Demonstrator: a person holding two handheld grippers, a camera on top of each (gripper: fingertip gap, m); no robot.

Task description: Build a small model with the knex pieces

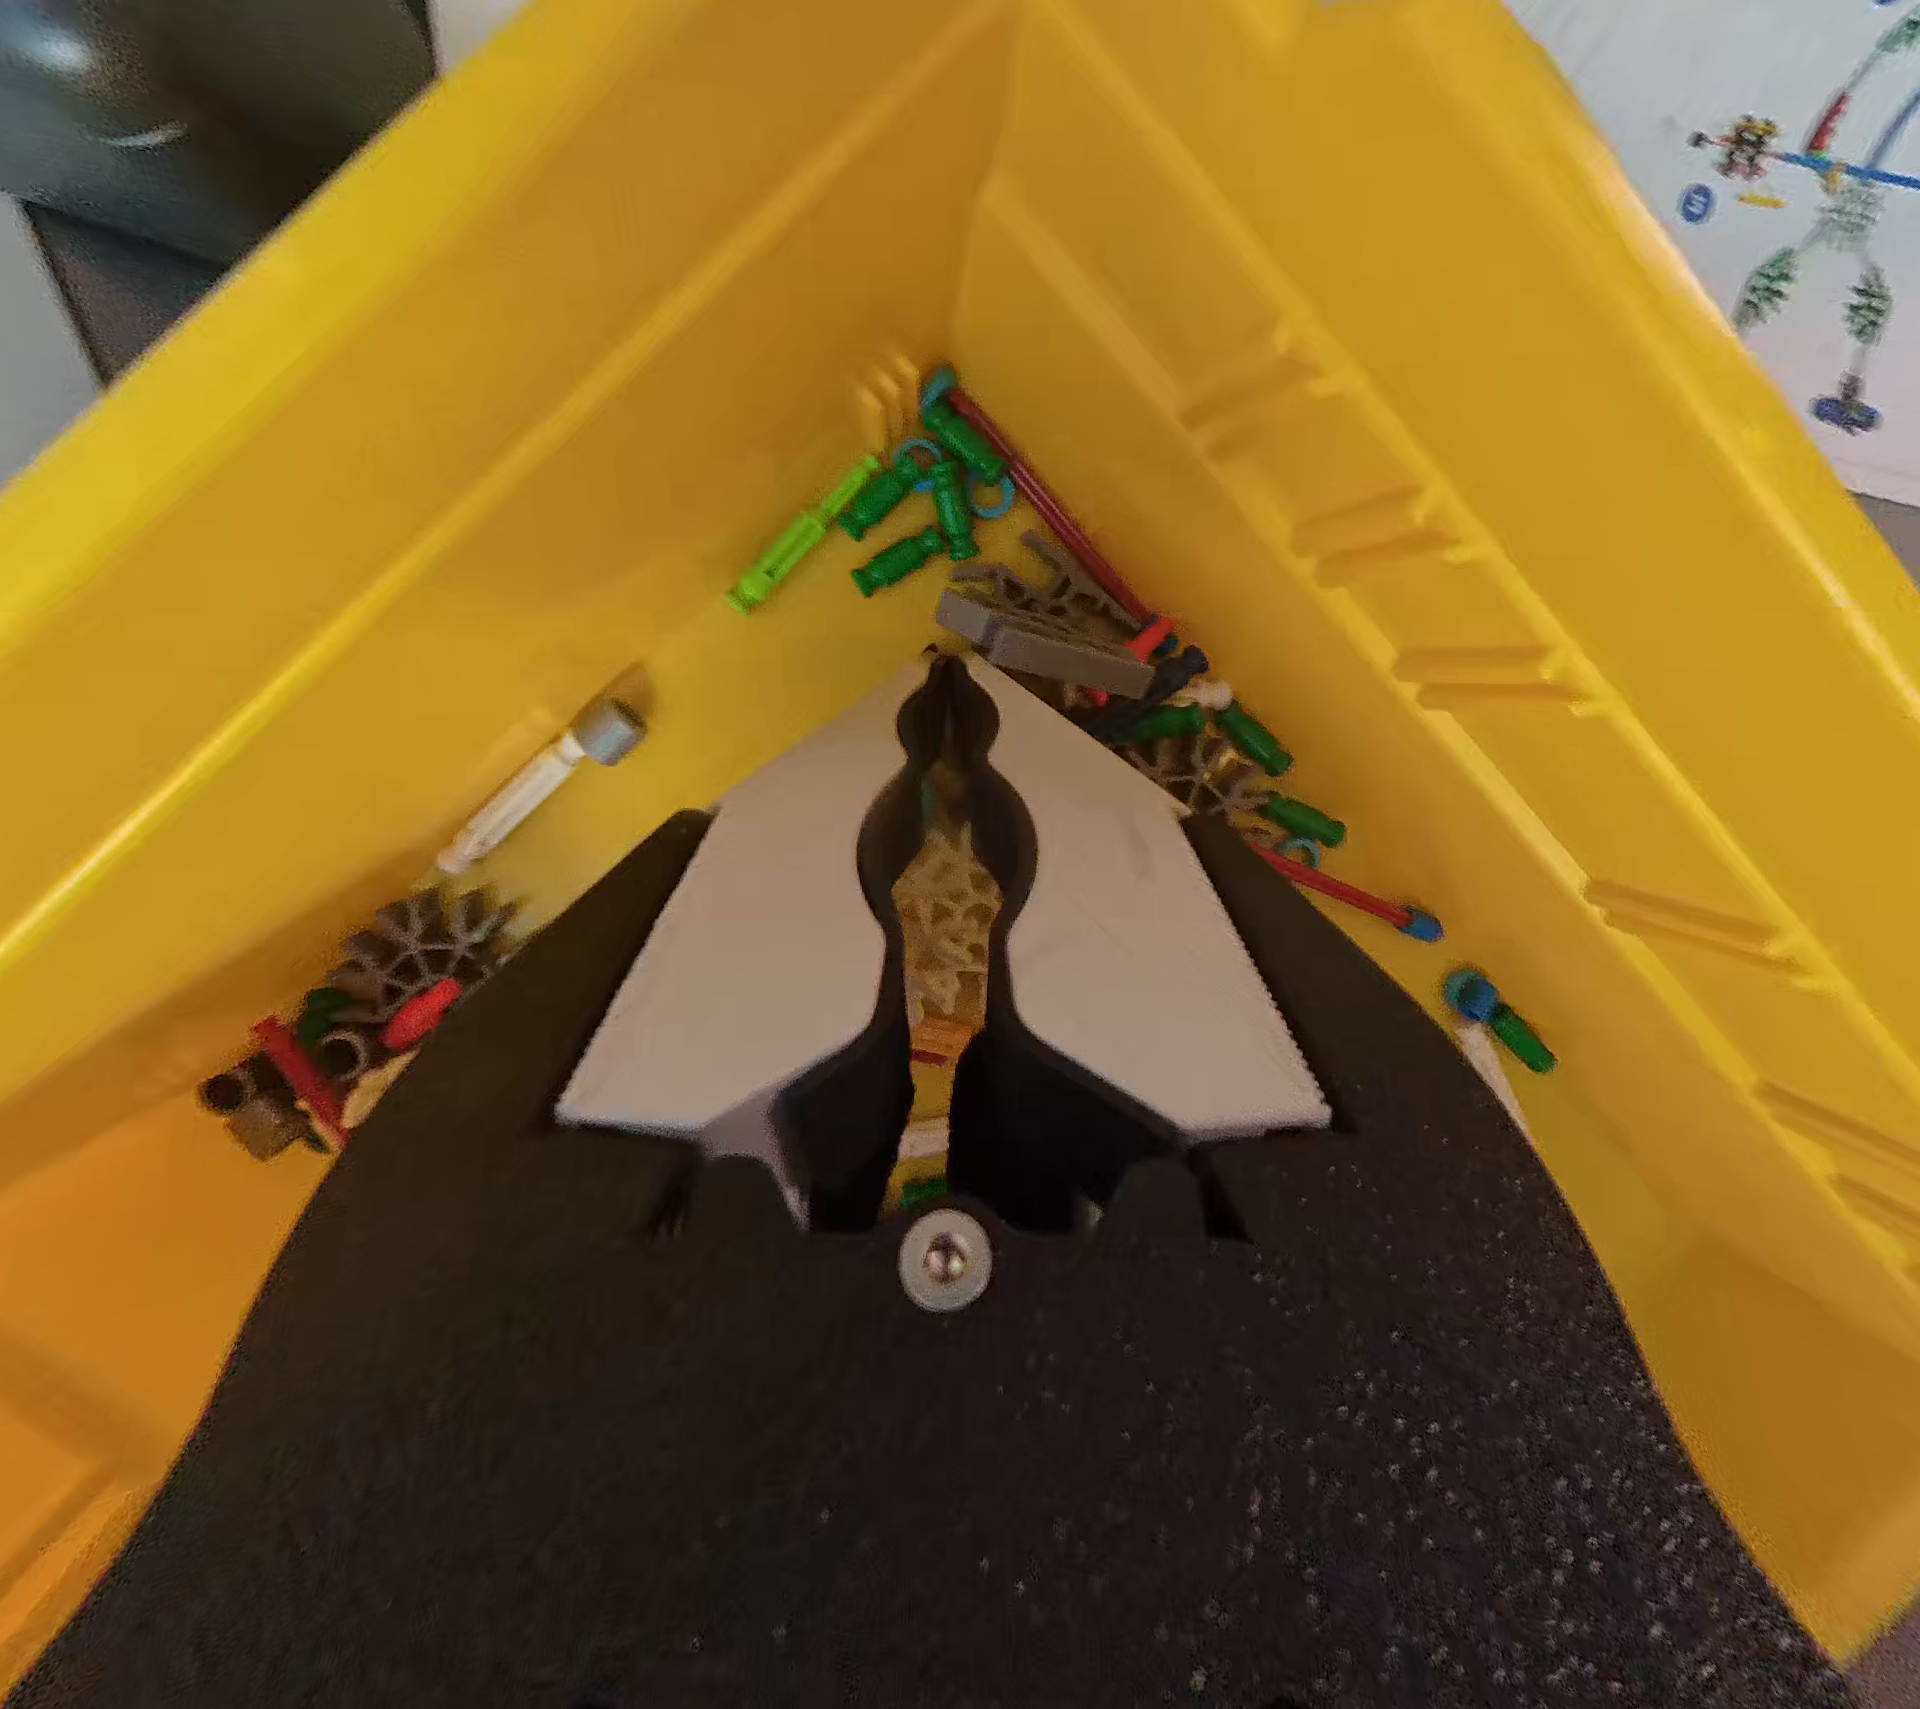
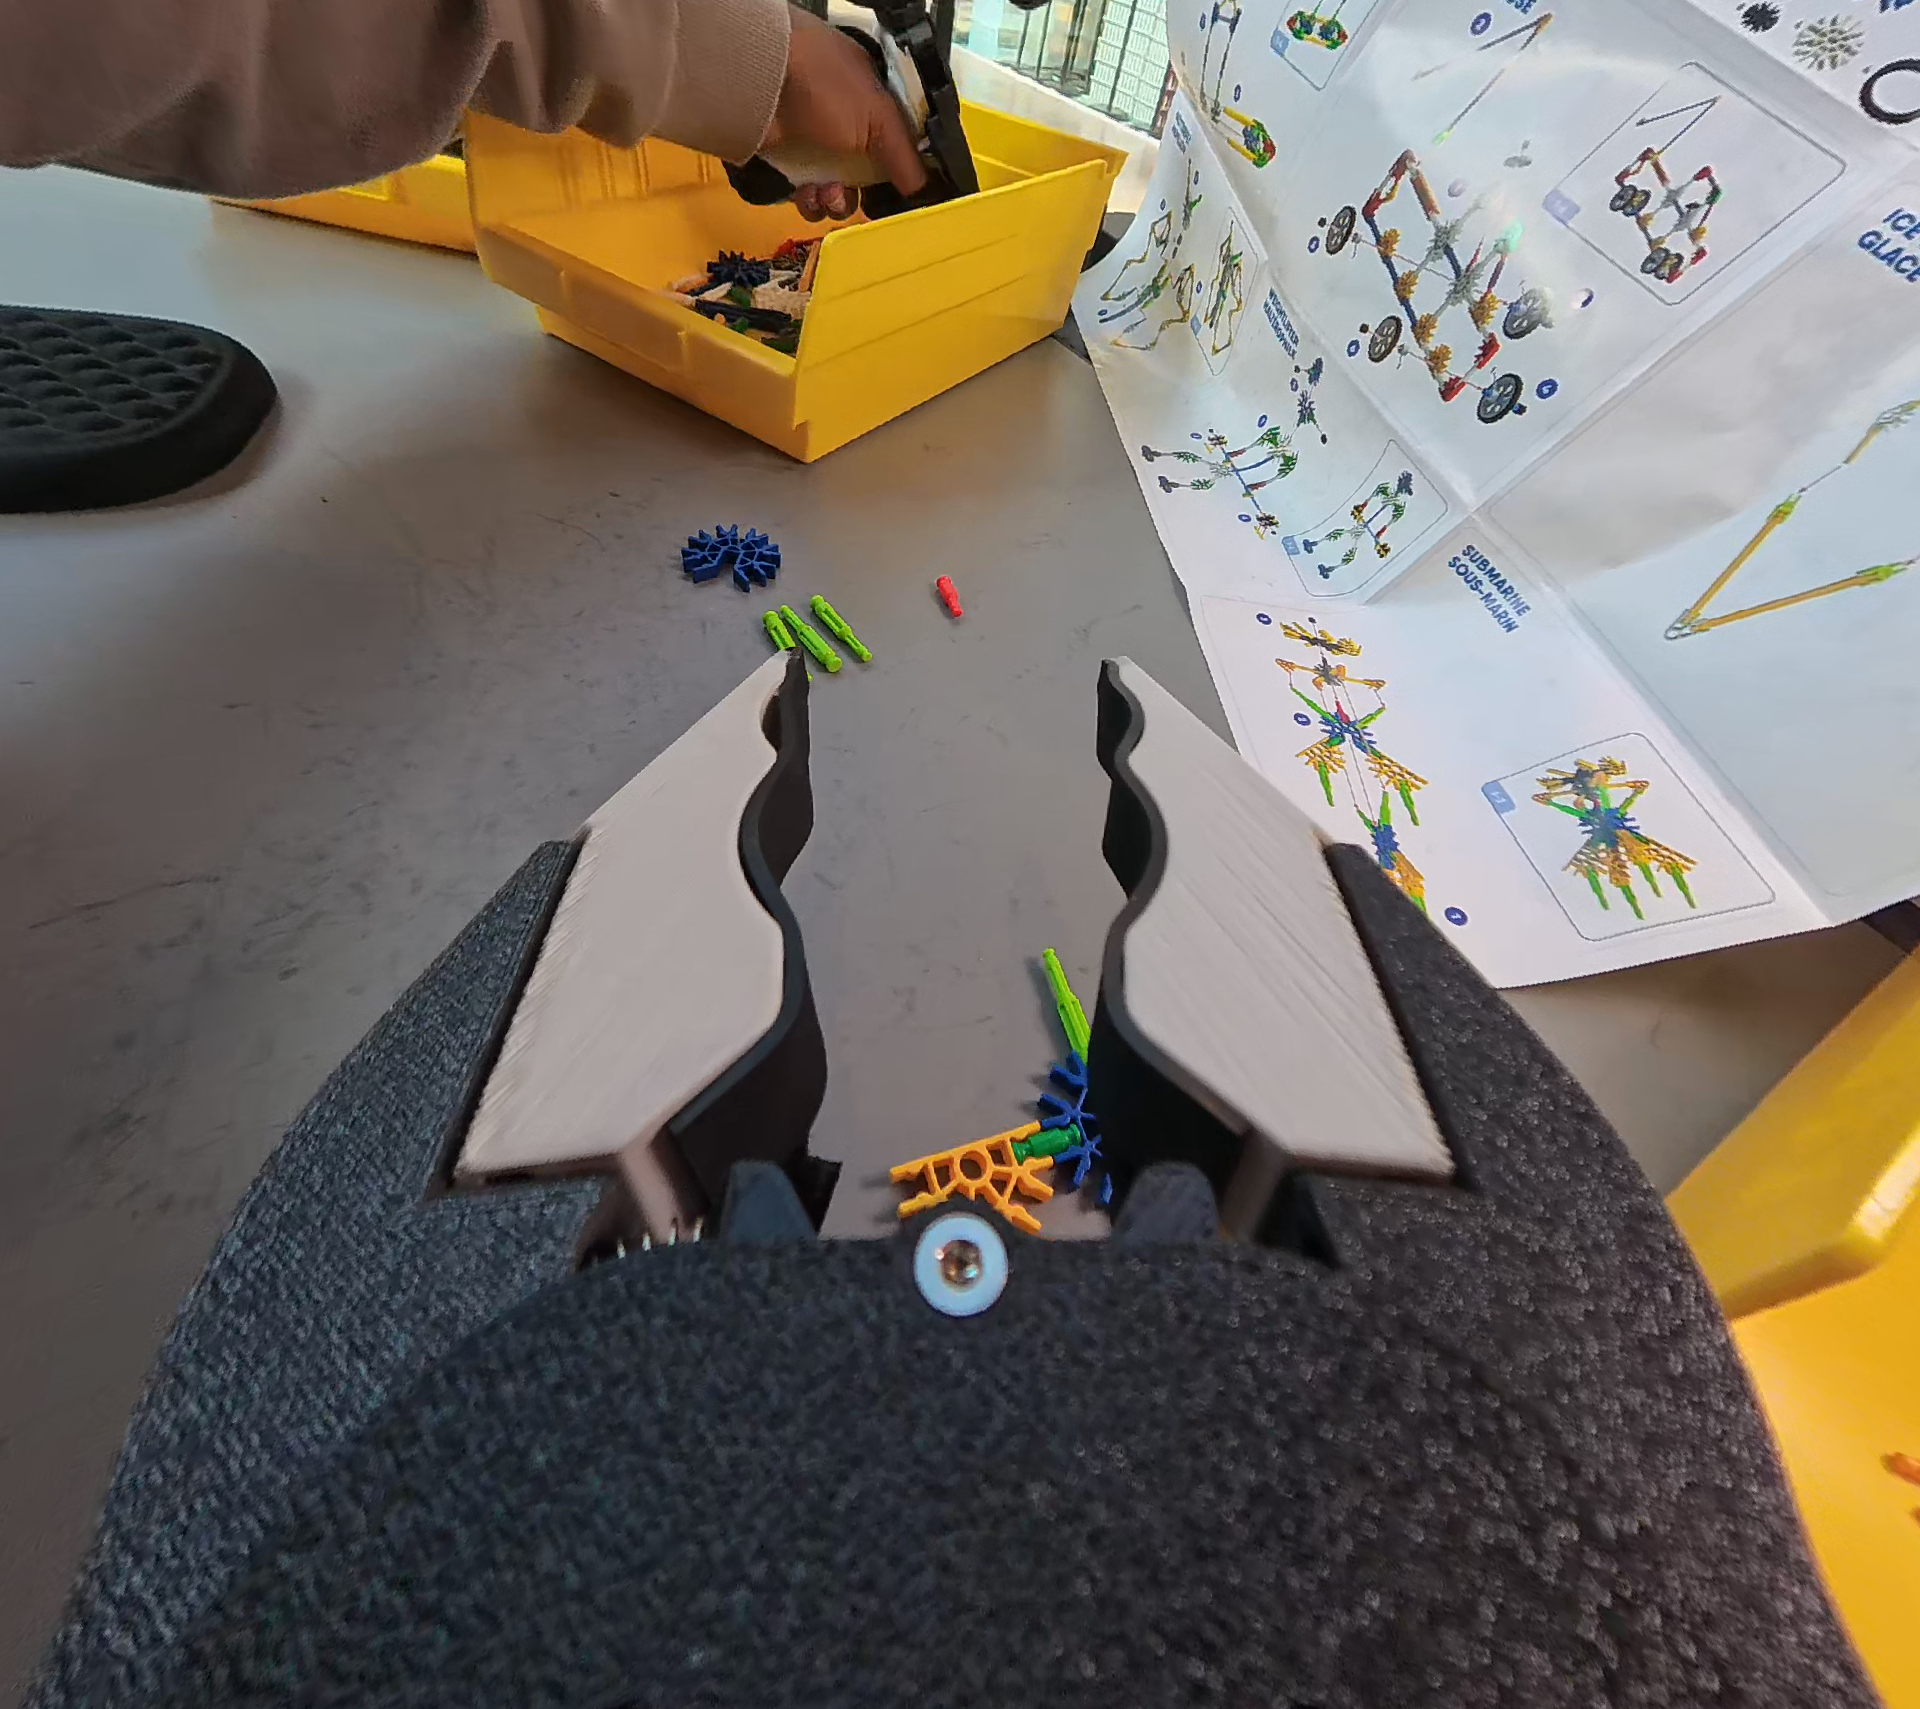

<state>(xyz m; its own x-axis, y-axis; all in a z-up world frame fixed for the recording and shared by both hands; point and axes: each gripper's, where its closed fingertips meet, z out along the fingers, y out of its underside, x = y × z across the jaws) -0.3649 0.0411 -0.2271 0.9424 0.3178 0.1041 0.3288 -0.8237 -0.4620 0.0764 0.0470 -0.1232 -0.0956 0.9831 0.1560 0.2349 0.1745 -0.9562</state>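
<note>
Left gripper, fingers pressed together, reaches deep into the yellow bin among loose pieces; whether it pinches one is unclear. Right gripper, fingers spread and empty, hovers over the table near green rods, above a small orange-and-blue assembly.

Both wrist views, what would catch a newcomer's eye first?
The yellow bin fills the left wrist view, with the left hand-held gripper closed down among small construction pieces in its corner. In the right wrist view, the right hand-held gripper hangs open over the grey table, with the big instruction sheet spread on its right.
</note>
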